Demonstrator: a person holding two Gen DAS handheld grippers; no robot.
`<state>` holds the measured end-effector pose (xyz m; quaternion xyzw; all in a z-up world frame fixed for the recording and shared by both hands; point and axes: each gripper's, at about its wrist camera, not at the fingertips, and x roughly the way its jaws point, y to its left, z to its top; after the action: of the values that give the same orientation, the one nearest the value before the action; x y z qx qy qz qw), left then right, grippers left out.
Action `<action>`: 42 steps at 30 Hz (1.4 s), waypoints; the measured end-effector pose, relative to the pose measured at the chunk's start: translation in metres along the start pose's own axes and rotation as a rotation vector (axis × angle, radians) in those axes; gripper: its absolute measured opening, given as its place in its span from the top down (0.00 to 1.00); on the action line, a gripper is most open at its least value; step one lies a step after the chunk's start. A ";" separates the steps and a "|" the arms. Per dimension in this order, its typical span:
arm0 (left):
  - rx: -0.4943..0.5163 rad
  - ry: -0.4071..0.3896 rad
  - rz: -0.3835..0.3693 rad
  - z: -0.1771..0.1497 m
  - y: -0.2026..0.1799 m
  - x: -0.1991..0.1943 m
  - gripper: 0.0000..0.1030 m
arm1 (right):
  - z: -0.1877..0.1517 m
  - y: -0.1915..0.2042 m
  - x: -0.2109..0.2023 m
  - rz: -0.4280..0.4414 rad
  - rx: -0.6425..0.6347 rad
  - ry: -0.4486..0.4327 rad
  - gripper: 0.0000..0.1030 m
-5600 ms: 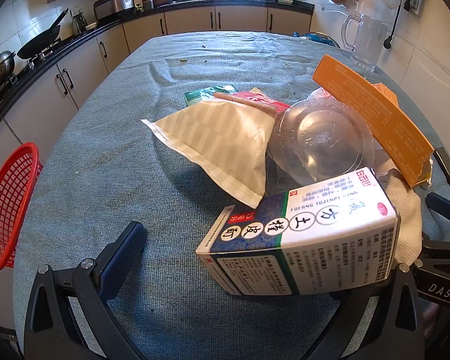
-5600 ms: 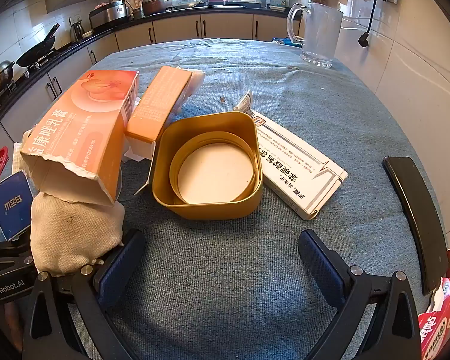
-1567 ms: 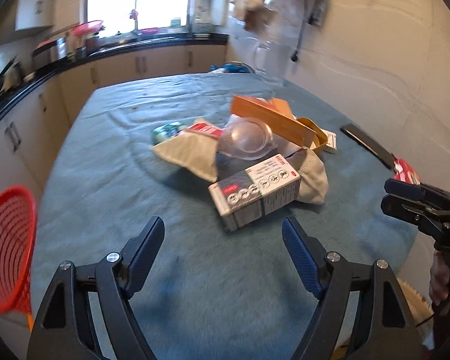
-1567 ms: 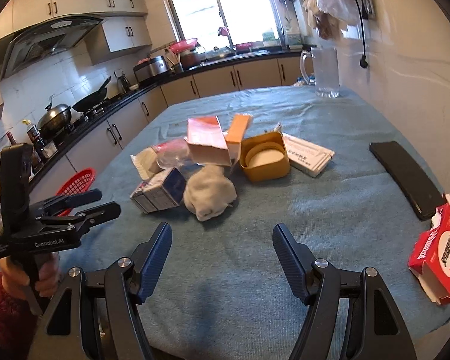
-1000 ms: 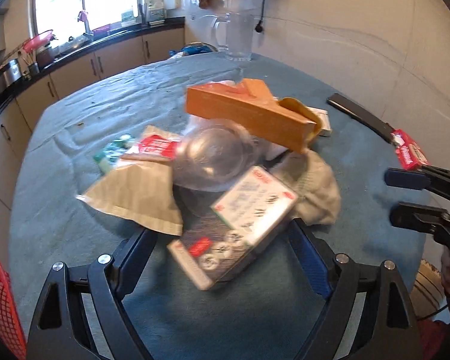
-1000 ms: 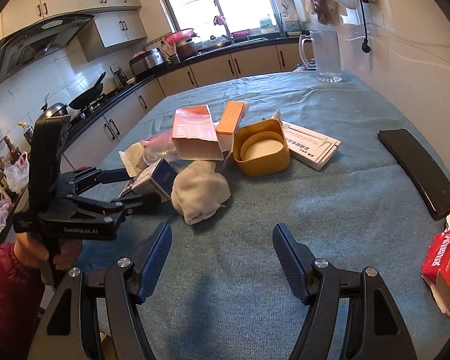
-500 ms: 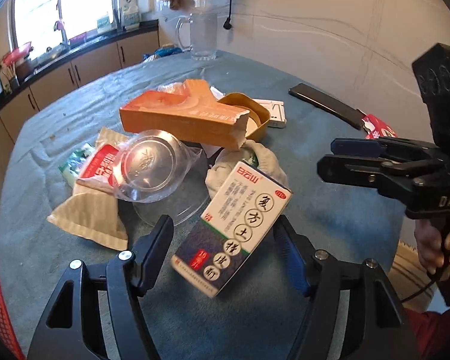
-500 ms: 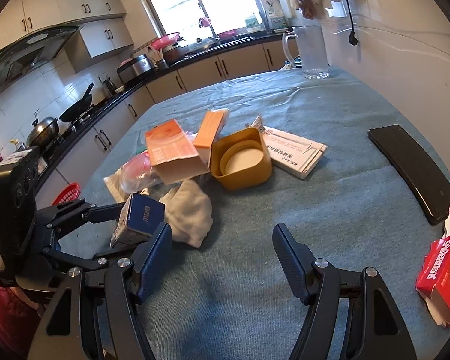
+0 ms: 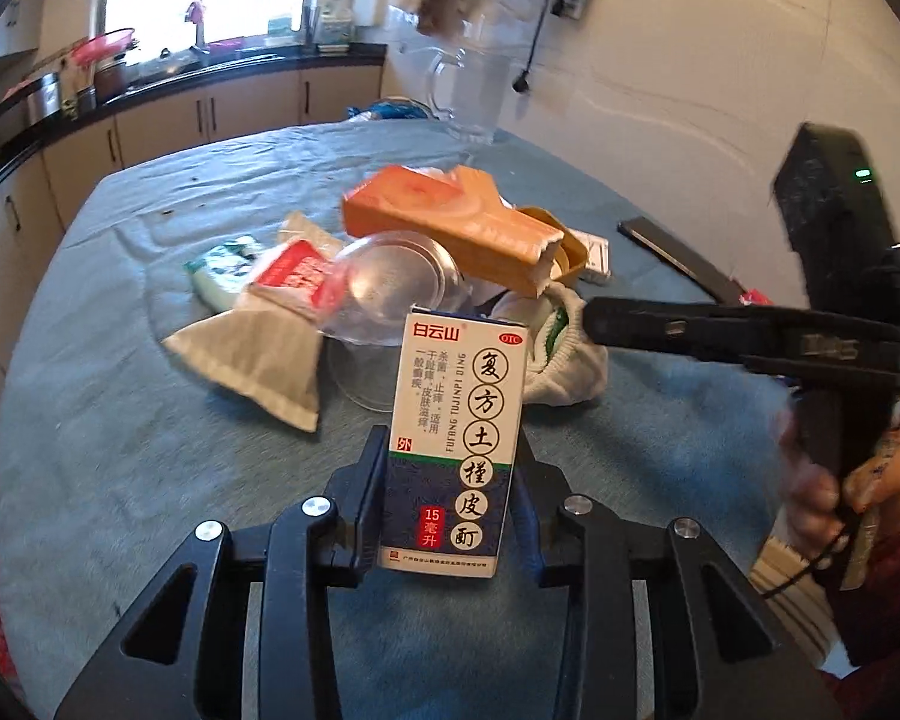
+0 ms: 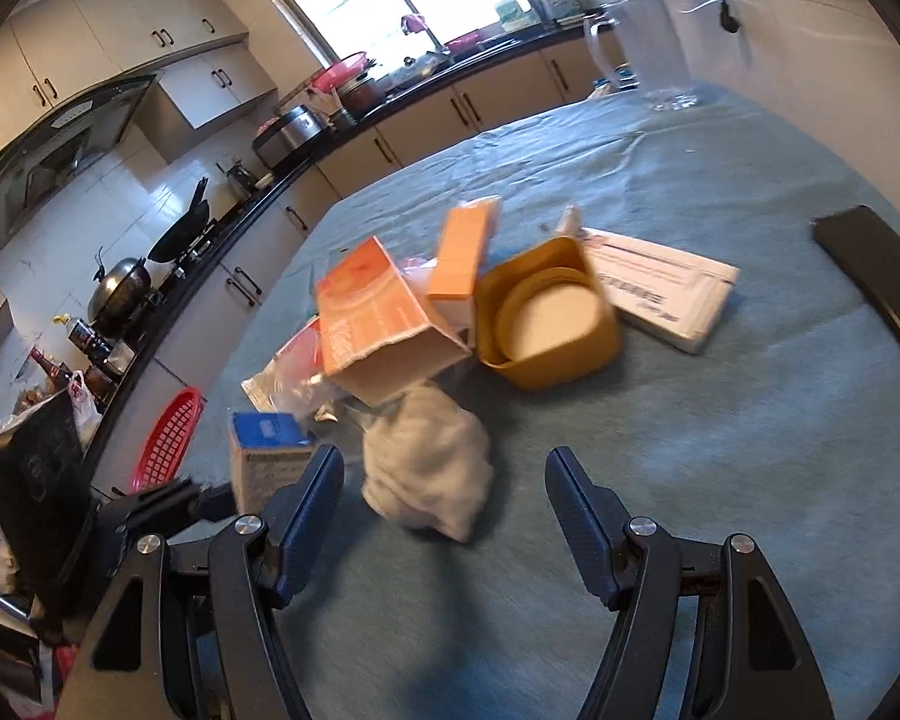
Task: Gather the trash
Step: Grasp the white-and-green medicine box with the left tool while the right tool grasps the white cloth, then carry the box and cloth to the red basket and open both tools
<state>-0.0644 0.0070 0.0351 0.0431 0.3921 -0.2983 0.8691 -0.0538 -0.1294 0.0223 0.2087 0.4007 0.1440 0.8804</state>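
Here the left gripper (image 9: 447, 492) has its jaws clamped on a small medicine box (image 9: 457, 438), white on top and dark blue below; they have just been closing, and the box now stands upright between the two pads, lifted clear of the tabletop (image 9: 150, 450). In the right wrist view the same box (image 10: 270, 456) shows at the lower left, held in front of a red basket (image 10: 171, 441) that sits past the tabletop's edge.

The right gripper (image 10: 444, 510) hangs over the blue cloth with its jaws apart and nothing between them. Just ahead of it lies a crumpled white rag (image 10: 429, 468). Seen from the left wrist, this gripper reaches in from the right edge, gripped by a person's hand (image 9: 840, 492).

The rest of the trash is heaped in the middle of the tabletop. A torn orange carton (image 10: 378, 324) rests tilted on the pile, with a narrower orange box (image 10: 465, 252) leaning just beside it. A yellow tub (image 10: 546, 324) sits touching the pile on its right, and a flat white box (image 10: 666, 288) lies against the tub's far side. A clear plastic bowl (image 9: 390, 288) lies under the orange carton, beside a paper bag (image 9: 258, 354) and a red and white packet (image 9: 297, 270). A flat black object (image 10: 882, 264) lies apart near the wall.
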 end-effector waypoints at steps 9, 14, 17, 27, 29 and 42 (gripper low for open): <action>-0.028 -0.069 0.034 -0.012 0.008 -0.029 0.66 | -0.007 0.007 0.013 -0.023 -0.032 0.025 0.73; -0.049 -0.088 0.042 -0.017 0.016 -0.038 0.66 | -0.019 0.013 -0.003 -0.022 -0.066 0.005 0.74; -0.060 -0.103 0.047 -0.021 0.021 -0.048 0.66 | -0.026 0.019 -0.013 0.003 -0.080 0.003 0.74; -0.093 -0.159 0.092 -0.028 0.037 -0.082 0.66 | -0.027 0.060 -0.025 0.113 -0.162 -0.011 0.74; -0.099 -0.170 0.106 -0.029 0.042 -0.090 0.66 | -0.026 0.068 -0.023 0.121 -0.168 -0.010 0.74; -0.193 -0.239 0.256 -0.044 0.100 -0.152 0.66 | -0.007 0.158 0.013 0.246 -0.270 0.025 0.73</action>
<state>-0.1166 0.1767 0.0963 -0.0264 0.3043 -0.1493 0.9404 -0.0644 0.0160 0.0857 0.1343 0.3601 0.3055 0.8712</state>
